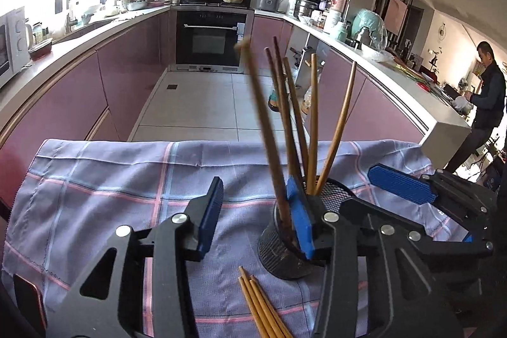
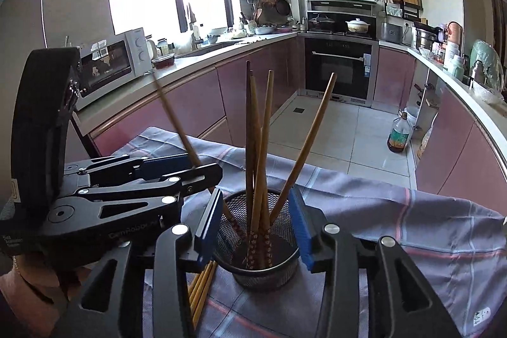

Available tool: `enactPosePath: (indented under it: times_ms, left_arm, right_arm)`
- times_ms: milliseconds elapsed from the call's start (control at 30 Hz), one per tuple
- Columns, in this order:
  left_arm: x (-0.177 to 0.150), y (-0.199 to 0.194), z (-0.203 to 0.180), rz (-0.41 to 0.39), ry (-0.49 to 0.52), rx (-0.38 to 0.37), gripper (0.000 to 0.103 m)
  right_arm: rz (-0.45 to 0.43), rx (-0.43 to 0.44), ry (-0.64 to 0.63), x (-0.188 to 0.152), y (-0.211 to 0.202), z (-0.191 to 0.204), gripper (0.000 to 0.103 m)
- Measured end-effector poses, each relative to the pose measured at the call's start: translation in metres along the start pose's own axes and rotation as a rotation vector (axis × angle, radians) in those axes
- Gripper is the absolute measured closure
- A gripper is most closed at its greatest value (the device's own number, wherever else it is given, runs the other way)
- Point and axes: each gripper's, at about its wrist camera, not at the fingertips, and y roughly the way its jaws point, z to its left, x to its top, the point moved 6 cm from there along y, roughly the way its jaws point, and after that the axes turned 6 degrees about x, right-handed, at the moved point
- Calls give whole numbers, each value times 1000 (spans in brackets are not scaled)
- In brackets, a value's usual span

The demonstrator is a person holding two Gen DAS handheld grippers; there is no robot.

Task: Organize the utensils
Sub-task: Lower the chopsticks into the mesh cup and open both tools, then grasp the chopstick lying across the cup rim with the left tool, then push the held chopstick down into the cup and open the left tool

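Mesh cup (image 2: 258,246) stands near-centre on the checked cloth (image 2: 396,211), six or so chopsticks (image 2: 253,148) upright inside. Right gripper (image 2: 256,230) straddles the cup, pads apart, gripping nothing. Left gripper (image 1: 253,217) is open too; the blurred chopstick (image 1: 266,132) seems just released into the cup. Loose chopsticks (image 1: 259,306) lie near, left of the cup: take them next, low, clear of leaning sticks.

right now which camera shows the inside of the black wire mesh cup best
The right wrist view. It looks down into the black wire mesh cup, showing its open rim, inner wall and the patterned ends of the wooden chopsticks at the bottom. In the left wrist view the left gripper's blue finger pad covers much of the cup, leaving only its outer wall visible.
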Motion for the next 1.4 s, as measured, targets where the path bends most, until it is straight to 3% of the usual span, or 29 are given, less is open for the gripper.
enactPosePath:
  times_ms: [67, 333, 467, 567, 700, 900, 1000, 1233, 1400]
  left_arm:
    - [-8, -4, 7, -21, -7, 12, 51]
    - [-32, -39, 22, -115, -8, 65, 37]
    - [-42, -53, 27, -147, 15, 86, 33]
    - [-41, -56, 25, -149, 18, 83, 34]
    - [-30, -52, 23, -152, 14, 58, 40]
    - [-2, -43, 12, -157, 32, 14, 62]
    - [15, -38, 6, -157, 56, -1, 78]
    - [51, -30, -17, -143, 101, -61, 84]
    - [55, -26, -27, -144, 116, -70, 85]
  right_arm:
    - [-14, -2, -18, -1, -3, 5, 55]
    - [-37, 30, -42, -9, -10, 24, 51]
    - [-51, 39, -70, -17, -16, 33, 43]
    - [-45, 31, -76, -20, -15, 33, 43]
    - [-41, 30, -32, -21, -15, 23, 43]
    - [-34, 35, -12, -23, -13, 16, 43]
    - [-24, 42, 2, -27, -9, 12, 43]
    - [-11, 58, 26, -31, -4, 6, 43]
    - [-6, 61, 33, -35, -2, 4, 43]
